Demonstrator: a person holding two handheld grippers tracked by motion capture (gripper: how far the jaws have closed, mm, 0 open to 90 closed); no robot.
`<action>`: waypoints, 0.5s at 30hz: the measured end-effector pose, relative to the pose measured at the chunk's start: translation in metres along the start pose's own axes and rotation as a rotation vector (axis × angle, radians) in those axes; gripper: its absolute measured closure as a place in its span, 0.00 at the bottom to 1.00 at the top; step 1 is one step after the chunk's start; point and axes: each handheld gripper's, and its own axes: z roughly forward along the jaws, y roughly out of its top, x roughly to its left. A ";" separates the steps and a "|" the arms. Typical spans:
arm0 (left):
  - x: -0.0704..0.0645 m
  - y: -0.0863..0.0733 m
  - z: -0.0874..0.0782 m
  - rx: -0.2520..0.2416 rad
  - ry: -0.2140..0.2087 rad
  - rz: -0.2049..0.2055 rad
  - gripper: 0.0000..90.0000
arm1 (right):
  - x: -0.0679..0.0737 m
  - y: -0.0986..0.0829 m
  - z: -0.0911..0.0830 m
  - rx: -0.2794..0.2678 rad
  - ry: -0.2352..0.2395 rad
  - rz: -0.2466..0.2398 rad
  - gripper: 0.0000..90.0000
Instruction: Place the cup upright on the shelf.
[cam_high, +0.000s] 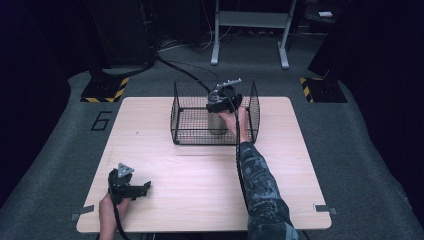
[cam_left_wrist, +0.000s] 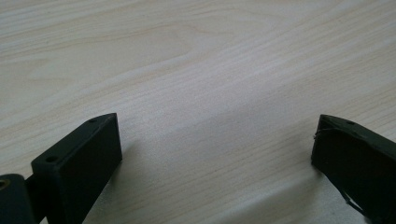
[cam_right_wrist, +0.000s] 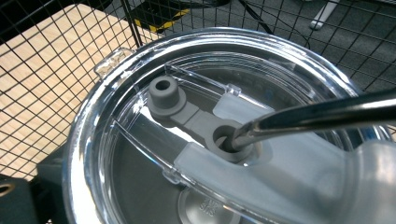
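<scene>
A steel tumbler (cam_high: 217, 125) stands inside a black wire basket (cam_high: 179, 119) at the back of the wooden table (cam_high: 200, 175). My right gripper (cam_high: 223, 102) is down over the tumbler's top and grips it at the rim. In the right gripper view the clear lid (cam_right_wrist: 140, 70) is very close, with a grey stopper (cam_right_wrist: 164, 95) and a metal straw (cam_right_wrist: 317, 114) through its hole. One dark jaw touches the tumbler's side at lower left; the other is hidden. My left gripper (cam_high: 142, 189) rests at the table's front left, open, with bare wood between its jaws (cam_left_wrist: 215, 140).
The basket's mesh walls (cam_right_wrist: 56, 60) closely ring the tumbler. A cable (cam_high: 239, 165) trails from the right gripper along the sleeve. Beyond the table lie grey carpet, a white desk frame (cam_high: 250, 30) and yellow-black striped feet (cam_high: 106, 90).
</scene>
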 end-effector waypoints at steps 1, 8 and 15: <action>0.000 0.000 0.000 0.004 0.000 0.001 0.02 | 0.000 0.000 0.000 0.005 -0.002 0.003 0.03; 0.000 0.000 0.000 -0.002 0.000 0.000 0.02 | -0.002 0.003 -0.003 0.032 0.034 0.050 0.00; -0.001 0.000 0.000 -0.006 0.001 -0.006 0.02 | -0.001 0.003 -0.017 0.054 0.052 0.042 0.00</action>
